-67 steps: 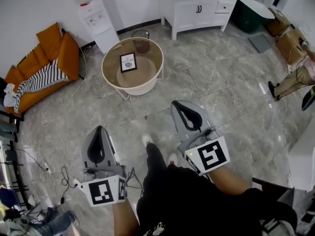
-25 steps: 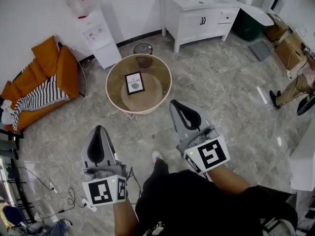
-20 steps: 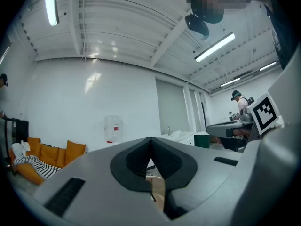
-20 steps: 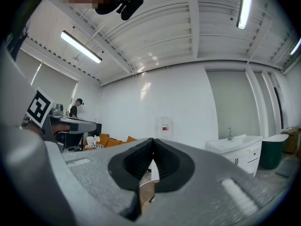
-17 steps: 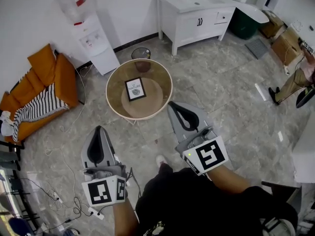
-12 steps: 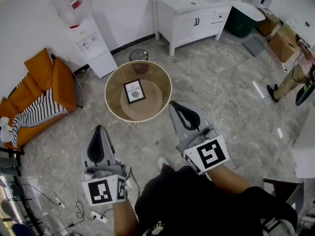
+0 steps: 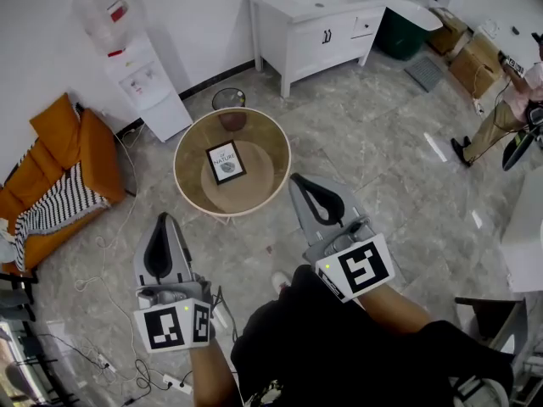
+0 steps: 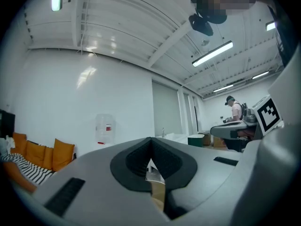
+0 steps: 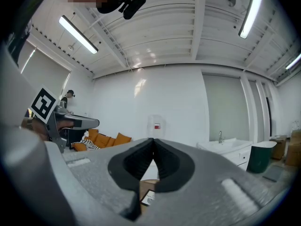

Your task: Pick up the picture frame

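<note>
Orange sofa [image 7: 51,155] and water dispenser [image 7: 140,83] stand left of the round table [image 7: 176,166]. Left gripper [image 7: 162,220]: jaws together, nothing between them, held level, short of the table on its near-left side. Picture frame [image 7: 226,161]: small, dark-bordered, apparently lying flat near the table's centre, untouched. Right gripper [image 7: 298,180]: jaws together, empty, tip just off the table's near-right rim. White vanity cabinet [image 7: 314,28] is beyond the table, to its right. Judgement: the frame is light and stiff, with a slick, breakable front. Grip across one border edge, never the face; it probably needs tipping up first.
</note>
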`<state>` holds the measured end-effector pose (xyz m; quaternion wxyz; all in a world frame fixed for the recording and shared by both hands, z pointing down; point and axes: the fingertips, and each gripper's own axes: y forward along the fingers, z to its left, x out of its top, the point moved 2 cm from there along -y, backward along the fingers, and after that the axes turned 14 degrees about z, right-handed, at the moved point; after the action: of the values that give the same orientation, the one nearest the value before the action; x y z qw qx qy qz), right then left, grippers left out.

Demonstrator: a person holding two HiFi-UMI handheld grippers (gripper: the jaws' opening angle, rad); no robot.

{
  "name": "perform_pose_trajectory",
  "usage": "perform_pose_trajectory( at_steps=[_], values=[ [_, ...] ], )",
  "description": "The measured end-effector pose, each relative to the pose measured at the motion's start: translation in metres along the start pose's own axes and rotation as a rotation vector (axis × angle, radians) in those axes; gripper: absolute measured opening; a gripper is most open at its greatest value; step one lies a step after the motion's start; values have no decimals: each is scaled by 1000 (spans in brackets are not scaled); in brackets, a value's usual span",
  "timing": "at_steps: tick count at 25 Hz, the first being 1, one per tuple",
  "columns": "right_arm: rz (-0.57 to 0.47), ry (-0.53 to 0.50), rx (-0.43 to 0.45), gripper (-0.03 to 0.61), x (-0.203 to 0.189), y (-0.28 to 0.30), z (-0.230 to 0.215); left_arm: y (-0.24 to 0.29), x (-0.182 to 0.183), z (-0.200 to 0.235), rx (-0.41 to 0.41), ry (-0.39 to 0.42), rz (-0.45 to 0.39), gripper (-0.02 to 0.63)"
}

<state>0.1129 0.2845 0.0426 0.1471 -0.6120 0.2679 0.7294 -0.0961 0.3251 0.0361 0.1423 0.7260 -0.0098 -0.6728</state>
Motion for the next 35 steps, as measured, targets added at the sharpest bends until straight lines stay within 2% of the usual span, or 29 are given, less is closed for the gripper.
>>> perform_pose_trajectory(
  at_steps=[4,8,17,31,35],
  values=[
    [28,19,-15,-3,-8,5,-2,1,-4,-1,-24,11,0,-3],
    [26,25,1,-3,-11,13,-1,4,-13,8,-9,-1,18,-3],
    [12,20,28,-3,0,49,-10,25,-3,26,28,30,18,-3],
    [-11,22,49,-4,9,87,-10,48,-4,51,53,4,18,-3],
    [-17,21,100,-5,14,102,-2,51,-2,62,76,2,12,-3]
  ],
)
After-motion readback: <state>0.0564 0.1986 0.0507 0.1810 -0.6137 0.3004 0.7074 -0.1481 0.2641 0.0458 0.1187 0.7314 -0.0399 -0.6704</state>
